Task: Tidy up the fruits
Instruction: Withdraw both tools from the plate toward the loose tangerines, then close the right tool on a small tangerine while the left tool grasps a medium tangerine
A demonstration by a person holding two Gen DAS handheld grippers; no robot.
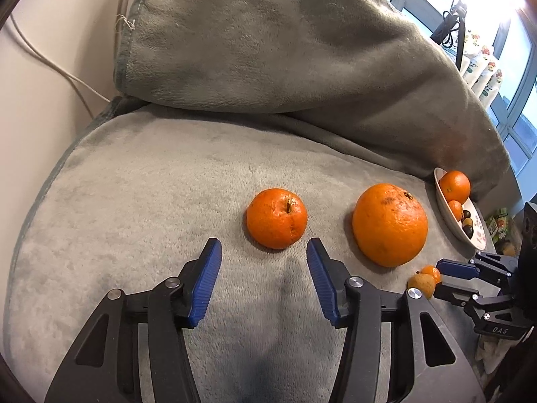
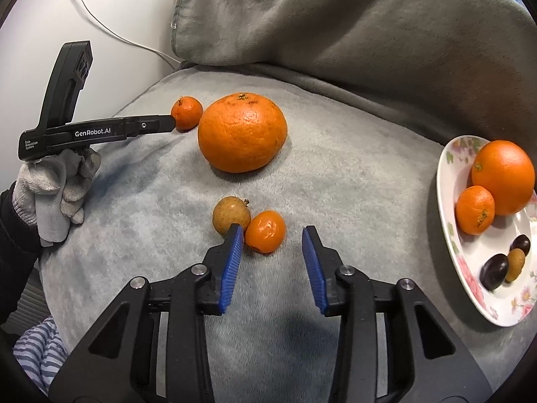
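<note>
On the grey blanket (image 1: 134, 201) lie a small mandarin (image 1: 277, 218) and a big orange (image 1: 389, 225). My left gripper (image 1: 263, 248) stands open just short of the mandarin, its blue pads clear of the peel. In the right wrist view, a tiny orange fruit (image 2: 265, 231) lies beside a brown longan (image 2: 231, 215). My right gripper (image 2: 272, 235) is open around the tiny fruit, with a gap on the right side. The left gripper (image 2: 169, 123) shows there side-on, held by a gloved hand (image 2: 53, 188), its tip at the mandarin (image 2: 186, 113).
A flowered white plate (image 2: 449, 201) at the right holds an orange (image 2: 503, 176), a mandarin (image 2: 475, 210), two dark plums (image 2: 495, 272) and a longan (image 2: 515, 260). A grey cushion (image 1: 268, 33) rises behind. A white cable (image 1: 50, 63) runs along the wall.
</note>
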